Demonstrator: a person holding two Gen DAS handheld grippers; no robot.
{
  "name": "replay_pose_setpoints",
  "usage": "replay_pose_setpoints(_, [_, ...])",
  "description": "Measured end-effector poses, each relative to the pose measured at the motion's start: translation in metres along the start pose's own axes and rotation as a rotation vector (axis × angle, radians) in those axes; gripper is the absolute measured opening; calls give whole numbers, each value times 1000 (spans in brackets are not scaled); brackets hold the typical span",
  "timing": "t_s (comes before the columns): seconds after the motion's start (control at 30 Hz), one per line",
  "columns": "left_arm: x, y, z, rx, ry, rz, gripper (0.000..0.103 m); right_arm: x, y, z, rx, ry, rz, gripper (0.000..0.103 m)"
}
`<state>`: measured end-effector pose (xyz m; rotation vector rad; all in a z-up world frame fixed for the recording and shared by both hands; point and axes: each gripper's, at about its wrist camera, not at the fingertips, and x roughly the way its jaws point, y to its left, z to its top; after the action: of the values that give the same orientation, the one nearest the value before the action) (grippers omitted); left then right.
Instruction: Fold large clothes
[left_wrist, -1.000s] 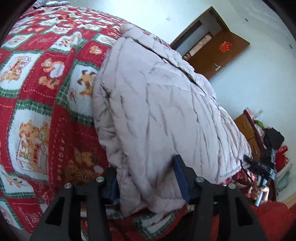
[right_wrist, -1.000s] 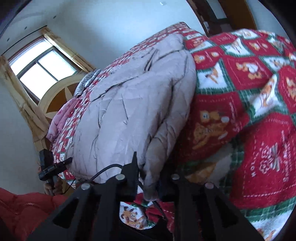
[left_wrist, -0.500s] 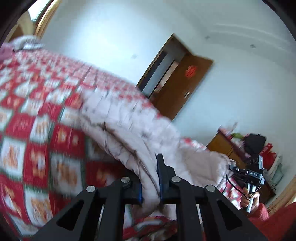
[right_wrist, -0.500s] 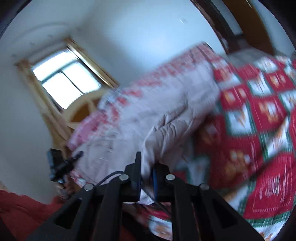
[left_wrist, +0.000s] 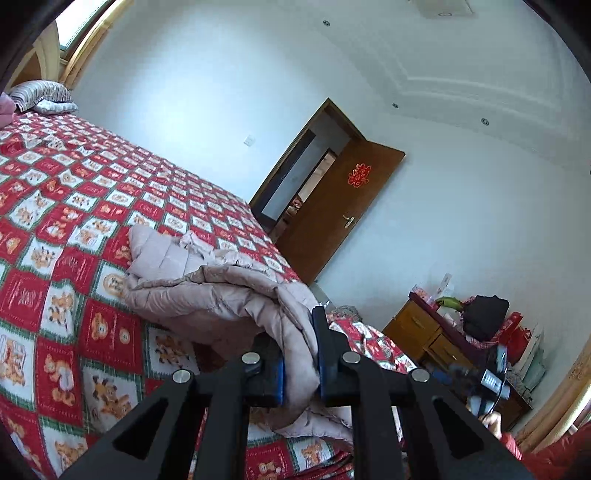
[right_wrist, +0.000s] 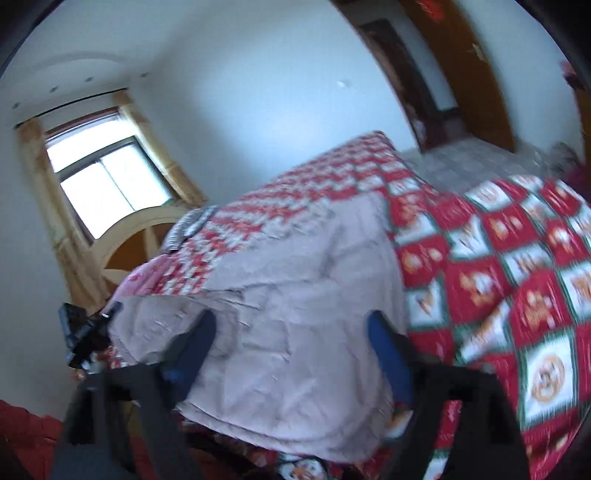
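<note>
Jaws of the left gripper (left_wrist: 300, 354) are clenched on a gathered fold of the pale pink quilted coat (left_wrist: 207, 291), lifting that edge off the bed (left_wrist: 74, 206). Jaws of the right gripper (right_wrist: 295, 354) are opening, standing wide with the coat (right_wrist: 295, 295) lying beneath and between them, and the blue pads (right_wrist: 388, 354) do not appear to press on the fabric, though that view is blurred.

The coat lies near the bed's foot edge on the red patchwork bedspread (left_wrist: 85, 332), part flat, part bunched and draped up toward the left grip.

The chief risk, as I judge it, is an uneven fold. With one corner held high and the other apparently let go, the padded fabric may slump sideways and the raised half land crooked over the flat half. The left grip takes in a thick wad, not a clean edge, so layers could slide out of the clamp, or an under-layer could be dragged along and crease. The coat's slick, puffy shell may also creep toward the bed's edge and slip off. The right jaws would need to catch a matching hem before the carry goes on.
</note>
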<state>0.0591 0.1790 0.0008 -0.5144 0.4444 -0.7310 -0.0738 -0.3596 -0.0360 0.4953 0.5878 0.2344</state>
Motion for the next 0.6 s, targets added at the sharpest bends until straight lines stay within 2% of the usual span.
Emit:
replay_pose_setpoints(0.07, [-1,-3,8,7,-6,5,12,4,-13,-13,20,61,-52,87])
replay_pose_setpoints(0.13, [3,-2,17,3,-8,5,12,11,-23,-21,27,113,-66,82])
replay_pose_setpoints(0.2, [8,0,24,-8,-10,1,12,17,-31,-33,35,166,-85,81])
replay_pose_setpoints(0.37, [12,-2,27,-17,-25,-15,12,56,-39,-54,54,272,-55,76])
replay_pose_setpoints(0.43, [11,-4,26,-15,-23,-11,12,70,-41,-61,87,321,-16,76])
replay_pose_setpoints(0.53, [10,-3,25,-7,-23,-1,12,77,-44,-60,127,320,42,75])
replay_pose_setpoints(0.6, [10,-1,23,-14,-22,5,12,81,-50,-62,172,343,81,43])
